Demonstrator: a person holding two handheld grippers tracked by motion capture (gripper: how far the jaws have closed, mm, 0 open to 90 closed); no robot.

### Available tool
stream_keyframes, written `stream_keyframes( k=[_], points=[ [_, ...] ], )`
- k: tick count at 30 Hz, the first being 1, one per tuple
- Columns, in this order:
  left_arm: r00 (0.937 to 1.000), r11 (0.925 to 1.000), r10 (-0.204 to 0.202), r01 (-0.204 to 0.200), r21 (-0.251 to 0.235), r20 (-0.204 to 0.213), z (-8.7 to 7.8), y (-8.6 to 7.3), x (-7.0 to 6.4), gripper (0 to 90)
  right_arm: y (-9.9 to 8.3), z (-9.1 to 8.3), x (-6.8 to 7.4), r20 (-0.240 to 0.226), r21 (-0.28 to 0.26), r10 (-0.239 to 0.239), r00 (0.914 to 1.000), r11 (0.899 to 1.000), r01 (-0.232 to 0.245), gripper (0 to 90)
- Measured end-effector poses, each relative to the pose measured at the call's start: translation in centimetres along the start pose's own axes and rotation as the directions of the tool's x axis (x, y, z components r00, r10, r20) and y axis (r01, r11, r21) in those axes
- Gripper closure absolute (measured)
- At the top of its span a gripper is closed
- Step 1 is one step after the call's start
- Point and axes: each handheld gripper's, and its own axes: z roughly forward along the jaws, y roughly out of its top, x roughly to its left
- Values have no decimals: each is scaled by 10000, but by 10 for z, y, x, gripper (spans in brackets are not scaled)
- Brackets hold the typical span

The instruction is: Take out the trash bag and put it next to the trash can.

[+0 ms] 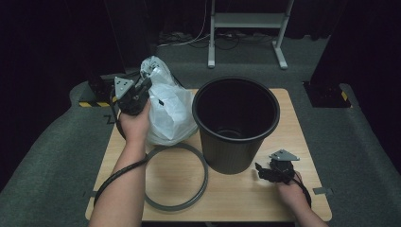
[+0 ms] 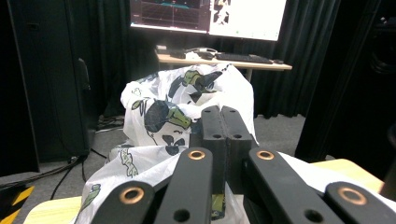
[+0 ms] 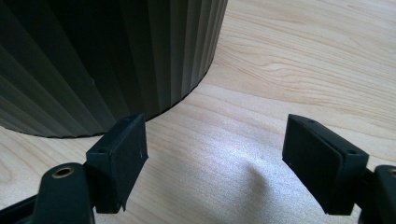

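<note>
A white plastic bag point(image 1: 170, 113) with a dark leaf print stands at the left rear of the wooden table point(image 1: 246, 198). My left gripper point(image 1: 145, 86) is at the bag's top, its jaws pressed together on the film. In the left gripper view the shut gripper point(image 2: 223, 122) pinches the bag point(image 2: 159, 112), which bunches behind and under it. A black ribbed bin point(image 1: 227, 153) stands upright and empty mid-table. My right gripper point(image 1: 261, 171) rests low by the bin's right base, open. In the right gripper view the gripper point(image 3: 219, 158) spans bare table point(image 3: 289, 60) beside the bin wall point(image 3: 102, 56).
A grey ring point(image 1: 176, 206) lies flat on the table in front of the bag, left of the bin. Beyond the table are a metal stand point(image 1: 246, 21) and hazard tape point(image 1: 92, 104). A desk point(image 2: 224, 60) and a lit monitor point(image 2: 210, 14) are seen behind the bag.
</note>
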Motion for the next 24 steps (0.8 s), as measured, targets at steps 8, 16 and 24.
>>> stream_keyframes(
  k=[8, 16, 24],
  points=[
    [9992, 9994, 325, -322, 114, -233, 23, 3, -6, 899, -2, -2, -1, 36, 7, 117, 9999, 9999, -117, 221],
    [9991, 9993, 254, -244, 291, -344, 42, 0, -5, 899, -2, -4, -3, 255, -110, 151, 9996, 9998, -149, 221],
    [9991, 9991, 253, -241, 341, -351, 53, 4, -8, 899, -3, -2, -4, 472, -111, 224, 9986, 9997, -219, 221]
  ],
)
